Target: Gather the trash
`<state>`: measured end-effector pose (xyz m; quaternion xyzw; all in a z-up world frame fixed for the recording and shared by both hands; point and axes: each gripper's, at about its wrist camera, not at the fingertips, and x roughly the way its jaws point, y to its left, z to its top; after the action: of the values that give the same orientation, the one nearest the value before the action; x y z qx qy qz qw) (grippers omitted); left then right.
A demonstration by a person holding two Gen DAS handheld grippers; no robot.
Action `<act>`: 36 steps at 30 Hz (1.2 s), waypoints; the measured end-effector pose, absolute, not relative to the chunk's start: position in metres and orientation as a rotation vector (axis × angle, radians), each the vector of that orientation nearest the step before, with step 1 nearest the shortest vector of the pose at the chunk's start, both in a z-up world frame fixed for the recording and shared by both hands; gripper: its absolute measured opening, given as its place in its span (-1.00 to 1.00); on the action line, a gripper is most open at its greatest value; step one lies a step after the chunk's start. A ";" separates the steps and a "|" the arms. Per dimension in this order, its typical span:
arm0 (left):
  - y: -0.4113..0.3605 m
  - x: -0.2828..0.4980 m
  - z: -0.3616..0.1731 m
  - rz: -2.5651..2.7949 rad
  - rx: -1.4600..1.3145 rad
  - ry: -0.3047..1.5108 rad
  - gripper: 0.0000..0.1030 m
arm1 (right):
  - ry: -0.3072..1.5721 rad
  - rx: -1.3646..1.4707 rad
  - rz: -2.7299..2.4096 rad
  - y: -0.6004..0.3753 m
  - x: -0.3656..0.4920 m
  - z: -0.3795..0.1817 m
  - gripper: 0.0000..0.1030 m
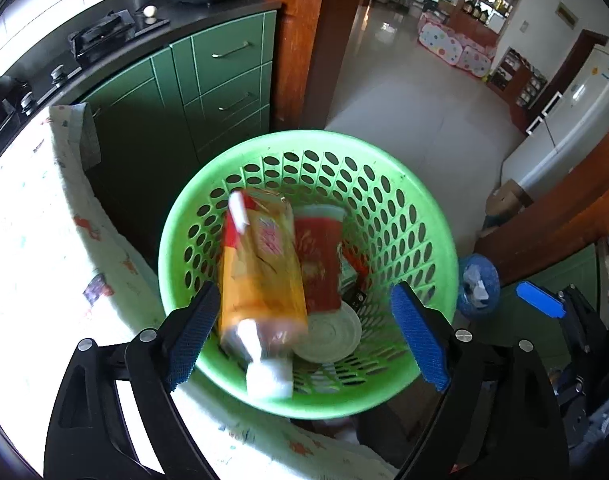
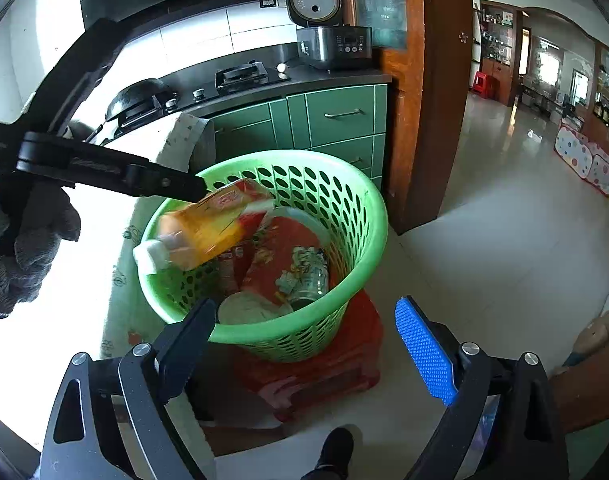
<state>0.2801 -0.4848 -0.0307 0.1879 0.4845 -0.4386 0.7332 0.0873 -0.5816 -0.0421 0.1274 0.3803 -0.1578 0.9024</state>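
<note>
Left gripper (image 1: pixel 304 336) fingers open; packet (image 1: pixel 260 280) loose between them, long axis pointing into basket (image 1: pixel 440 216). Right gripper (image 2: pixel 308 352) open, empty.

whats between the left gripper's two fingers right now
In the left wrist view, the orange snack packet sits blurred between the open left gripper fingers, over the green basket; neither pad presses it.

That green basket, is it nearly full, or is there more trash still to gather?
Done: the green basket already holds a red cup, a white lid and a crushed can. In hand: the orange snack packet sits blurred between the open left gripper fingers, apparently dropping in. The right gripper is open and empty. Left: no other trash shows in either view.
</note>
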 end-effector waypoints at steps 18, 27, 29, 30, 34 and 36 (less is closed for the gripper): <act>-0.357 0.243 0.007 -0.877 0.269 0.909 0.74 | 0.762 0.259 -0.317 -0.525 0.073 -0.021 0.75; -0.279 0.207 0.031 -0.780 0.221 0.765 0.82 | 0.757 0.272 -0.304 -0.490 0.057 -0.009 0.76; -0.261 0.200 0.034 -0.757 0.204 0.743 0.84 | 0.753 0.277 -0.292 -0.483 0.054 -0.007 0.76; -0.252 0.195 0.035 -0.752 0.189 0.736 0.85 | 0.753 0.281 -0.287 -0.479 0.052 -0.007 0.77; -0.225 0.180 0.038 -0.712 0.147 0.714 0.87 | 0.751 0.284 -0.269 -0.464 0.045 -0.005 0.77; -0.213 0.173 0.036 -0.697 0.134 0.704 0.87 | 0.744 0.280 -0.262 -0.457 0.041 -0.004 0.77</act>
<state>0.1731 -0.2126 0.0364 0.0640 0.3376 -0.3342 0.8776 0.0406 -0.4569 -0.0037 0.1362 0.3611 -0.1271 0.9137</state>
